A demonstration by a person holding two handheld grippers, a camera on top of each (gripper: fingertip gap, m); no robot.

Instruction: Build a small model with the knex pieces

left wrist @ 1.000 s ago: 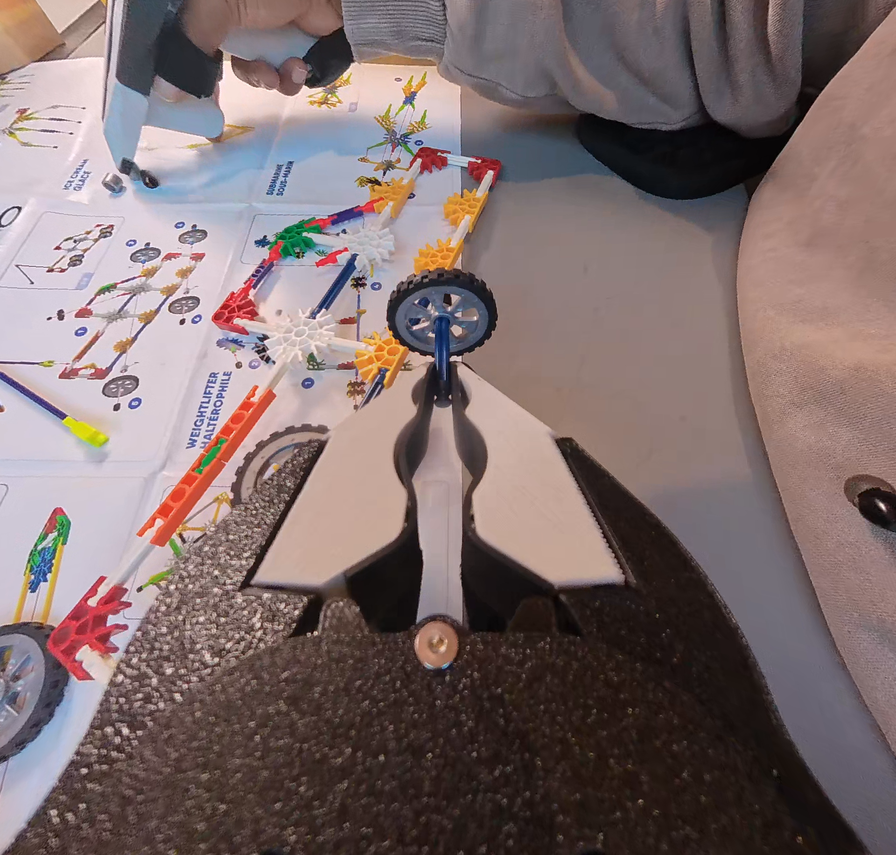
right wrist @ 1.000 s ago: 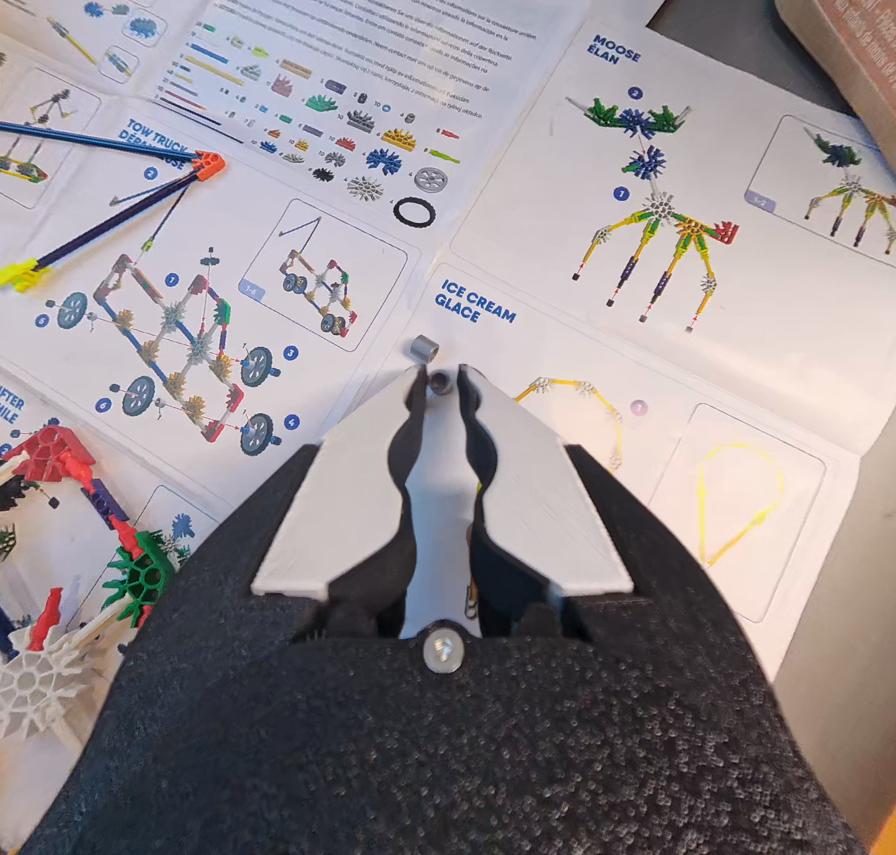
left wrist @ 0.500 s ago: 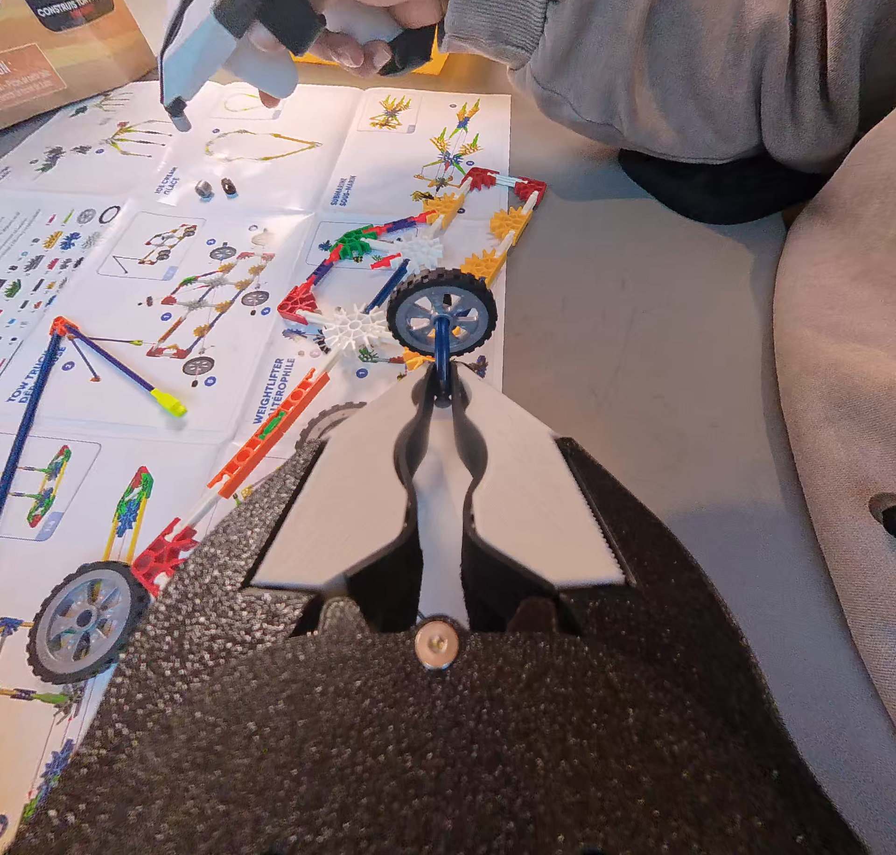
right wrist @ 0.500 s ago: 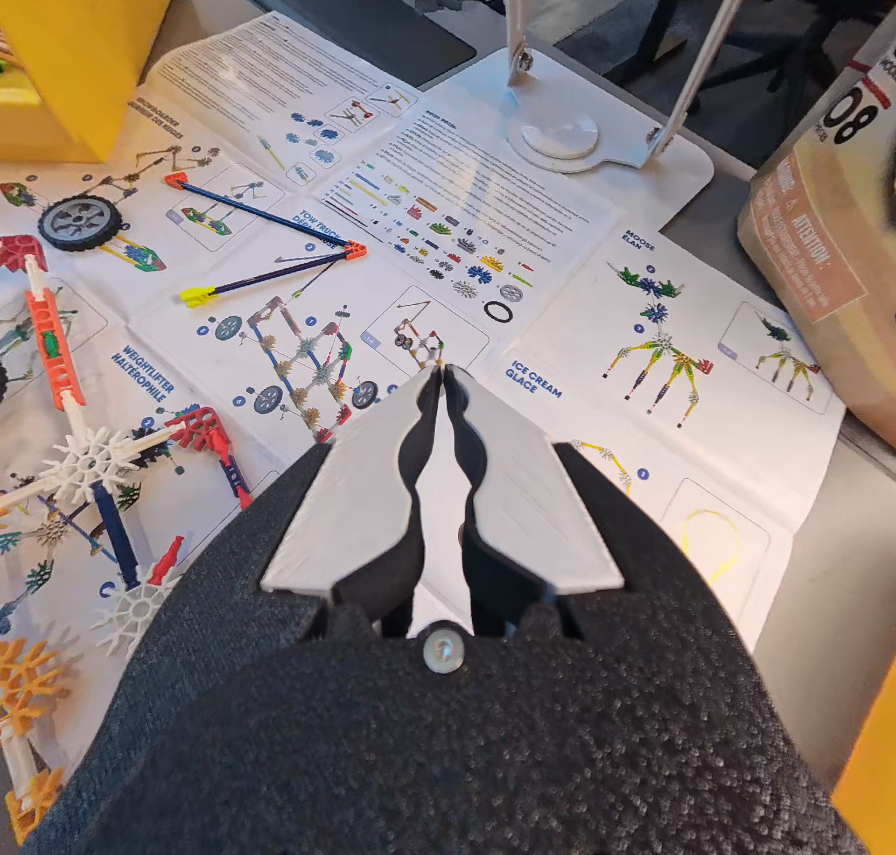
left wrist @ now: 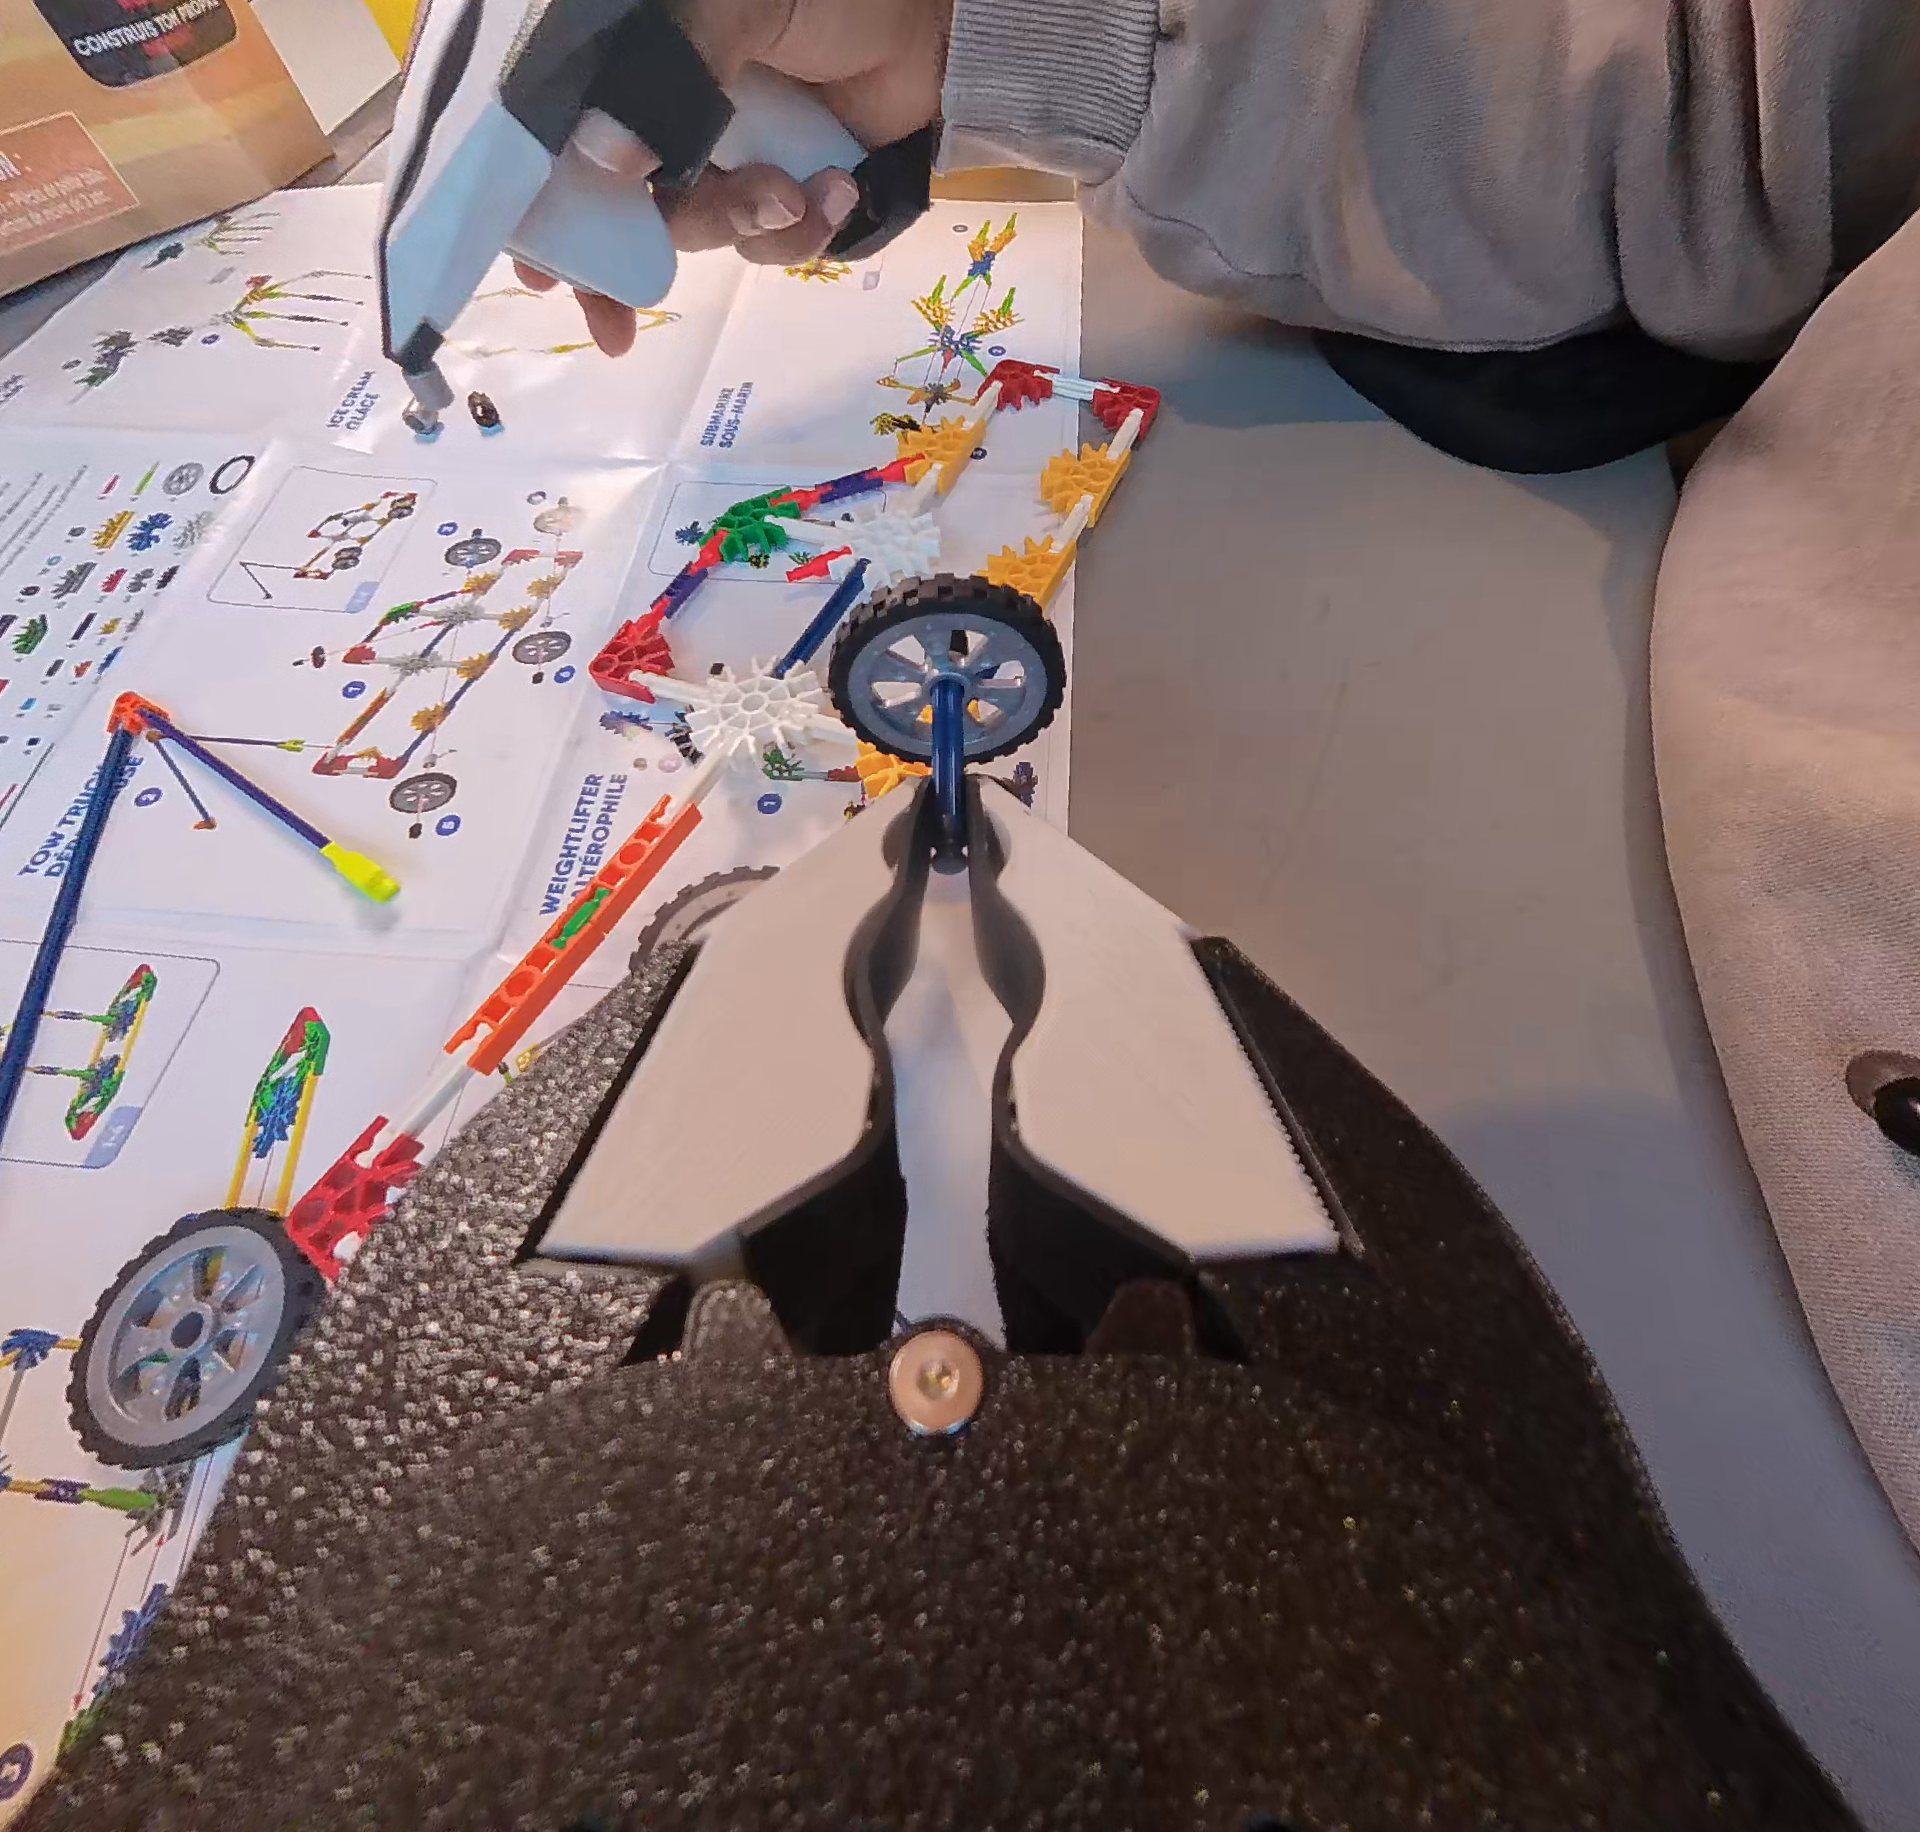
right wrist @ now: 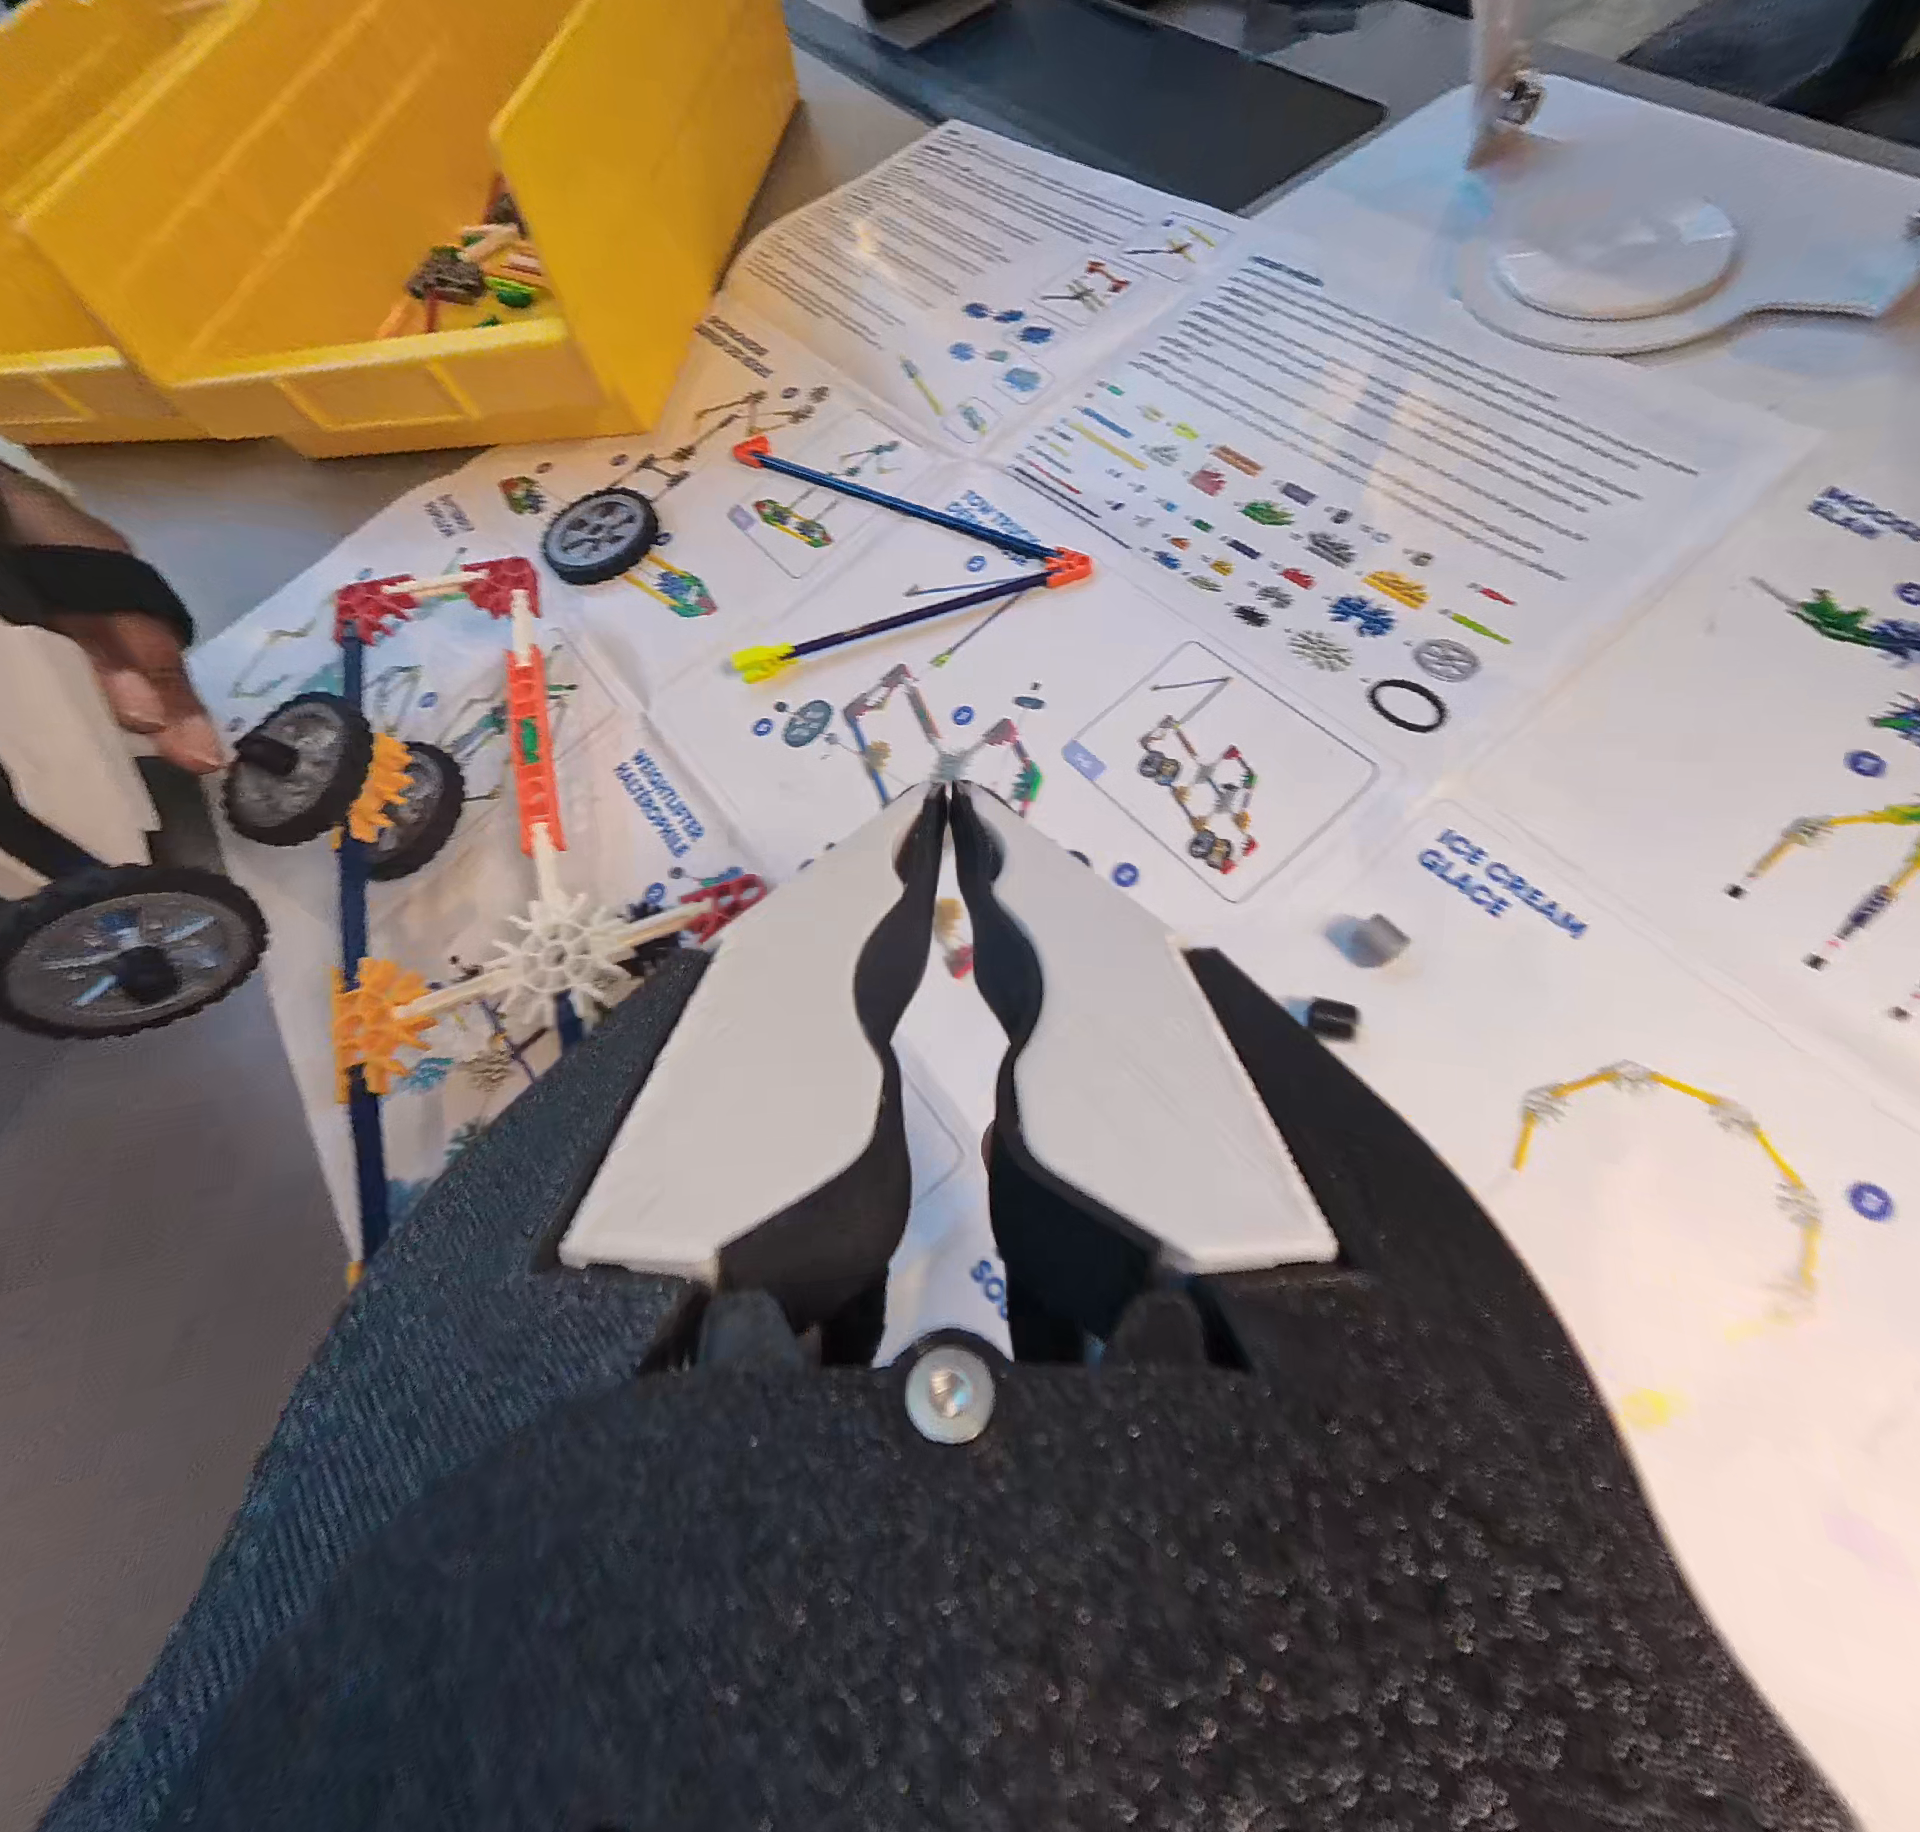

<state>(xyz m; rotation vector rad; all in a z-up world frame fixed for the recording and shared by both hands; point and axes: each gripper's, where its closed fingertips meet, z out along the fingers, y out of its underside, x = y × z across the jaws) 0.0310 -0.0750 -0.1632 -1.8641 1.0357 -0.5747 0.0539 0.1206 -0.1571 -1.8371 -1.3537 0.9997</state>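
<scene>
The left gripper (left wrist: 948, 826) pinches the dark-blue plastic axle rod (left wrist: 948, 743) carrying 1 grey-spoked black-tyred wheel (left wrist: 948, 679); the right gripper (right wrist: 948, 795), pressed together empty, hovers over the white printed instruction sheet (right wrist: 1351, 494).

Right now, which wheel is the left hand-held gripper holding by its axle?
The wheel on the blue rod pinched in the left hand-held gripper. The loose wheel lies flat, untouched, on the instruction sheet.

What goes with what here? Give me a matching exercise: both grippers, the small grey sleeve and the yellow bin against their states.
1 left gripper
2 right gripper
3 grey sleeve
4 yellow bin

A lies loose on the instruction sheet
B jaws shut on the blue rod of a wheel
C holds loose pieces
D jaws shut, nothing between them

Pairs: 1-B, 2-D, 3-A, 4-C
</scene>
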